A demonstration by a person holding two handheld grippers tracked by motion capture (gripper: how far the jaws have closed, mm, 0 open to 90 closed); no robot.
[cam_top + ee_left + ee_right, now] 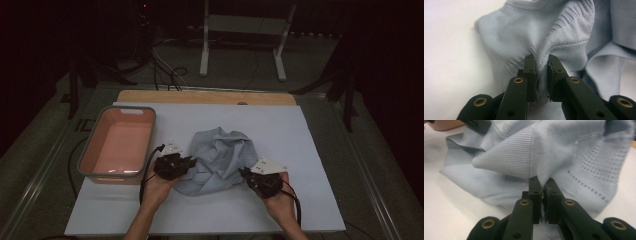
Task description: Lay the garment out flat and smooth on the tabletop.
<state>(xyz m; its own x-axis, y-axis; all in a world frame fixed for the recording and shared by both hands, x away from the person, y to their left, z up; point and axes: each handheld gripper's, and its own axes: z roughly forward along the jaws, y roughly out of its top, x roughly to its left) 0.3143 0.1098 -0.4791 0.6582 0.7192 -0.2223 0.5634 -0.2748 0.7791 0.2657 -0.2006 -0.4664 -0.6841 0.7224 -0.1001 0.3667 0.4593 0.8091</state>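
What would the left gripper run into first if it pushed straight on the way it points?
The crumpled pale blue knit garment. The left gripper is already shut on a fold of it, and the bunched cloth rises directly beyond the jaws. Past that heap depth is unclear; the right gripper holds its far side.

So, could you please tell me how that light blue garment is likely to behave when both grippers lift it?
The light blue garment will probably sag and drape, since it already lies crumpled in soft folds. It likely weighs little: the knit looks thin, part of it perforated. The ribbed cloth bunches between the jaws of the left gripper and the right gripper, so slipping seems unlikely.
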